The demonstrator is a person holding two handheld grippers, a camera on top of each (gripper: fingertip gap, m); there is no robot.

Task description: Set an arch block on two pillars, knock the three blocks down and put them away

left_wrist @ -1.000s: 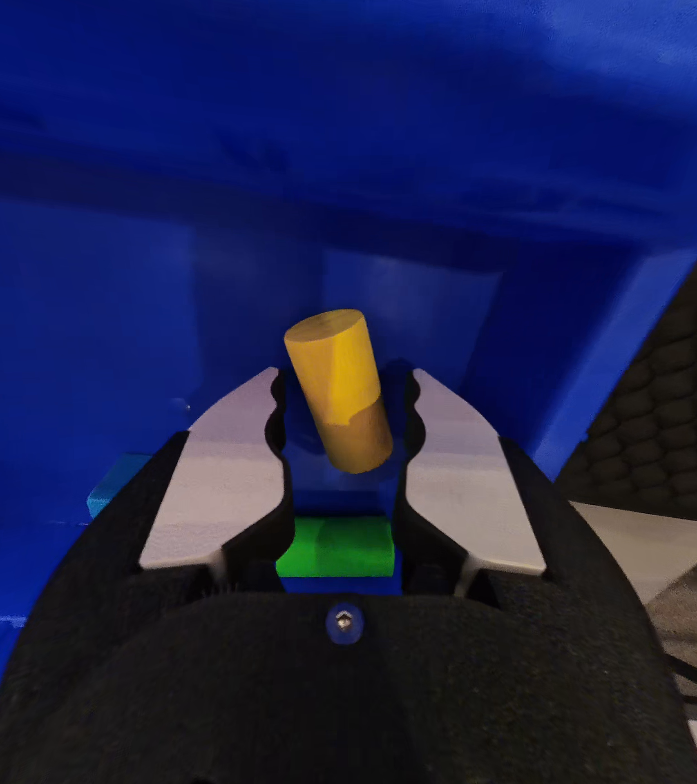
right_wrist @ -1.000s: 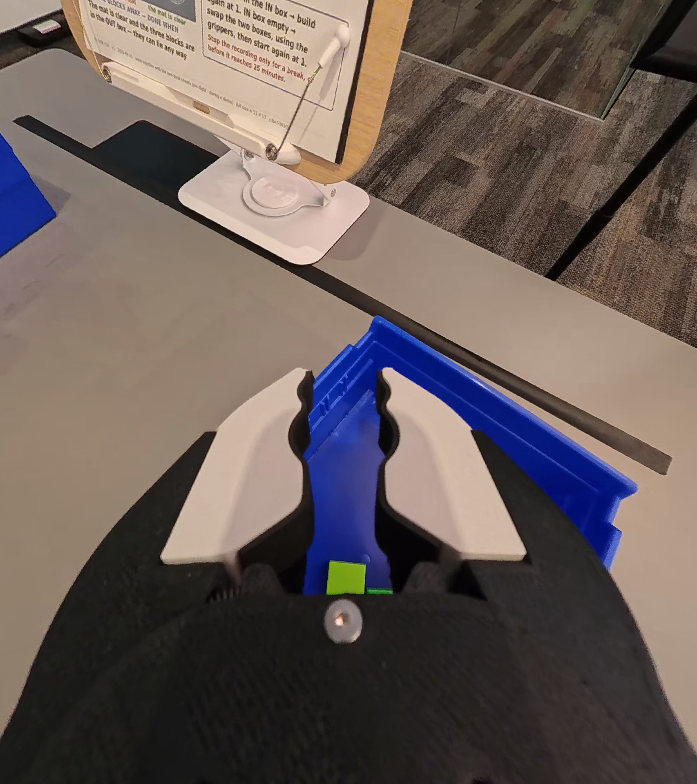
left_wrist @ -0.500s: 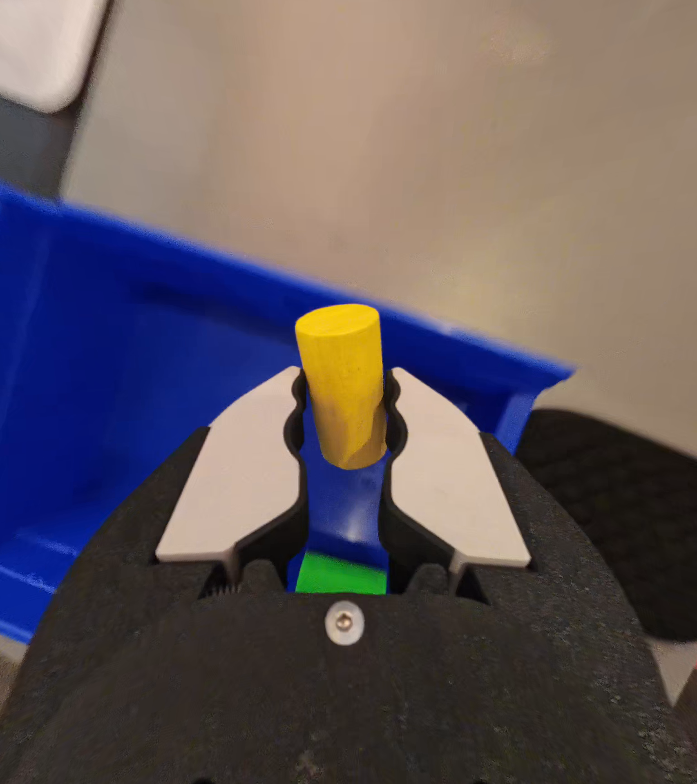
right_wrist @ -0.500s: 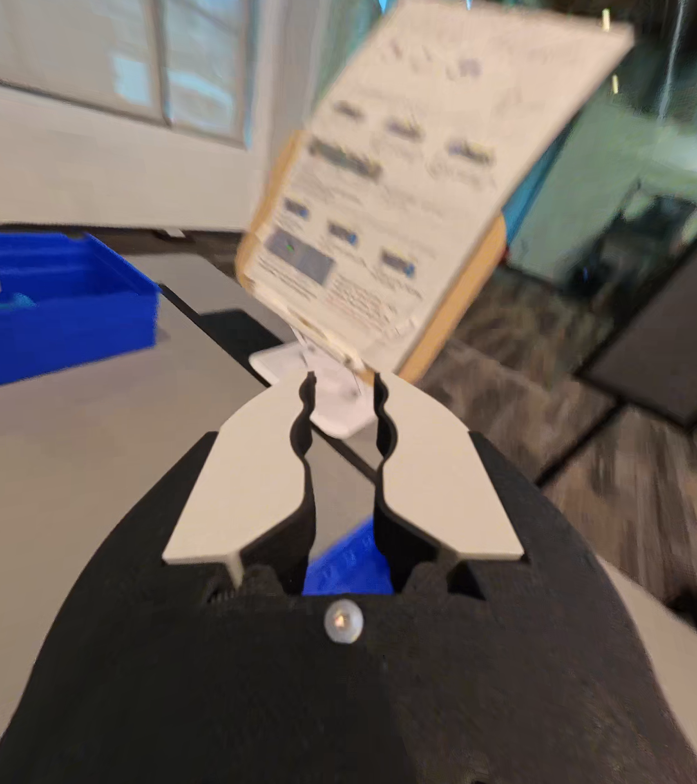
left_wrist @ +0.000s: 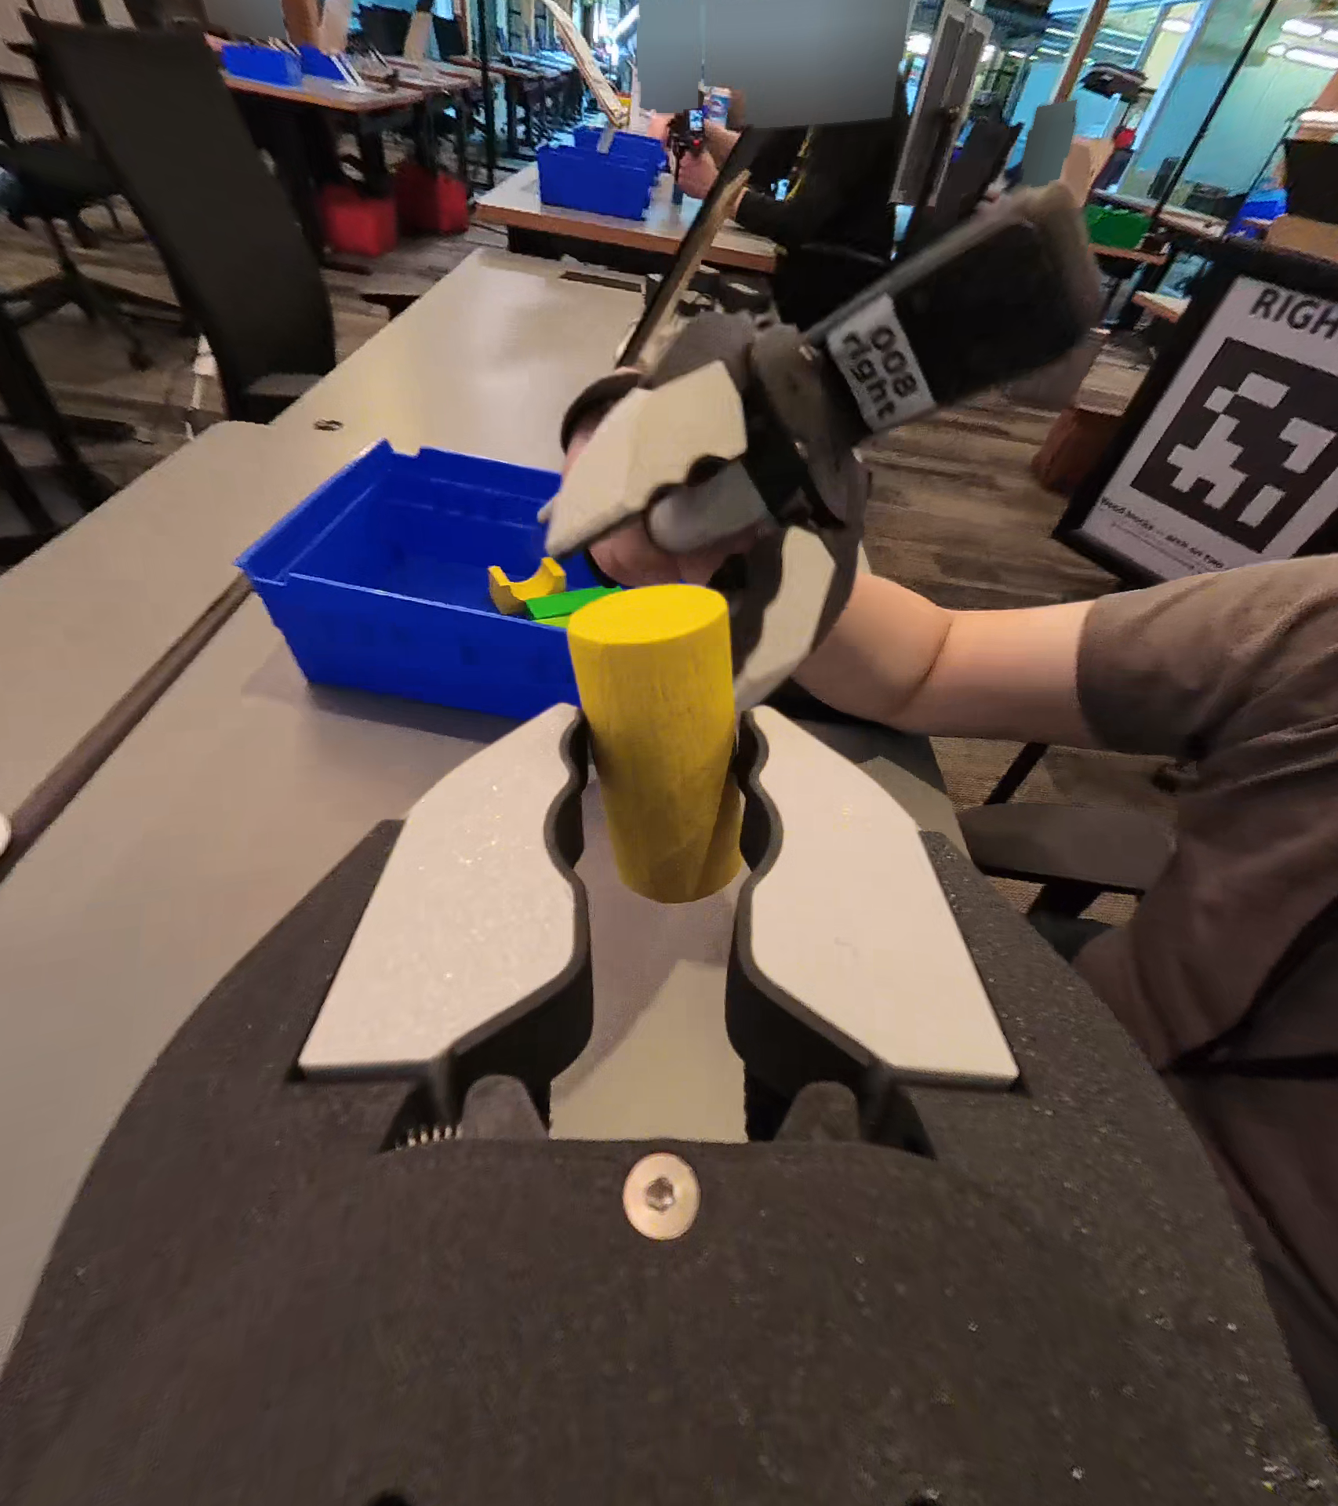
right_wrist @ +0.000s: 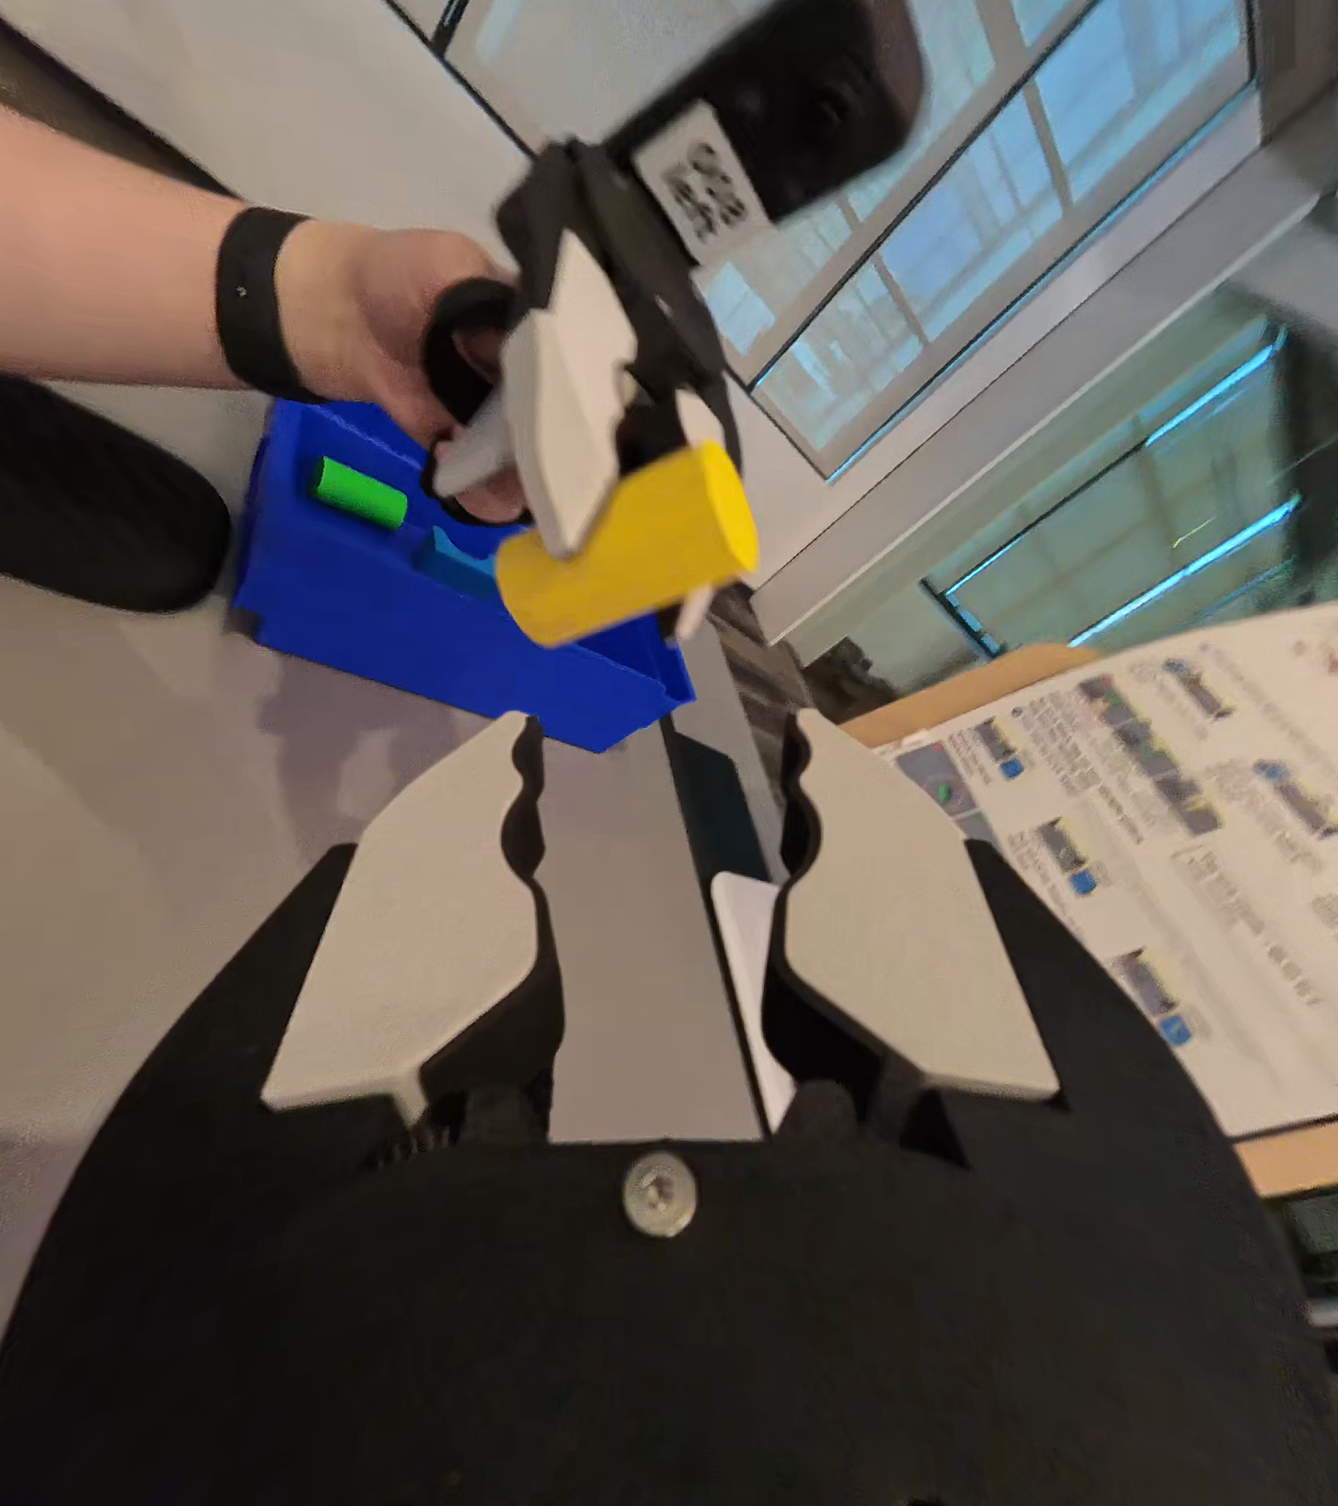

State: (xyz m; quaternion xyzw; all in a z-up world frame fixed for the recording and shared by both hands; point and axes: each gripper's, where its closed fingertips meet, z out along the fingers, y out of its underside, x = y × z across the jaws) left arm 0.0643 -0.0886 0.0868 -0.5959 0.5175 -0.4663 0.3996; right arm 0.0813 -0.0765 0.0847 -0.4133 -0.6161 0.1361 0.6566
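My left gripper [left_wrist: 662, 721] is shut on a yellow cylinder block [left_wrist: 657, 733] and holds it upright above the grey table [left_wrist: 160, 815]. Beyond it a blue bin [left_wrist: 405, 644] holds a yellow arch block [left_wrist: 525, 583] and a green block [left_wrist: 568, 607]. My right gripper [left_wrist: 644, 623] hangs open just behind the cylinder. In the right wrist view my right gripper [right_wrist: 659, 725] is open and empty. It faces the left gripper [right_wrist: 627, 583], which holds the yellow cylinder [right_wrist: 625, 554] over a second blue bin [right_wrist: 421, 627]. That bin holds a green cylinder [right_wrist: 358, 491] and a light-blue block [right_wrist: 454, 566].
An instruction board [right_wrist: 1179, 856] on a white base [right_wrist: 743, 937] stands at the right of the right wrist view. A black mat [right_wrist: 63, 505] lies beside the second bin. A framed marker sign [left_wrist: 1260, 432] and black chairs [left_wrist: 201, 204] stand off the table. Both grippers' tips are close together, under 4 cm apart.
My left gripper closed on the yellow cylinder, lifted it out of its blue bin and swung toward the right gripper. My right gripper rose from its bin, opened wider and turned toward the left one.
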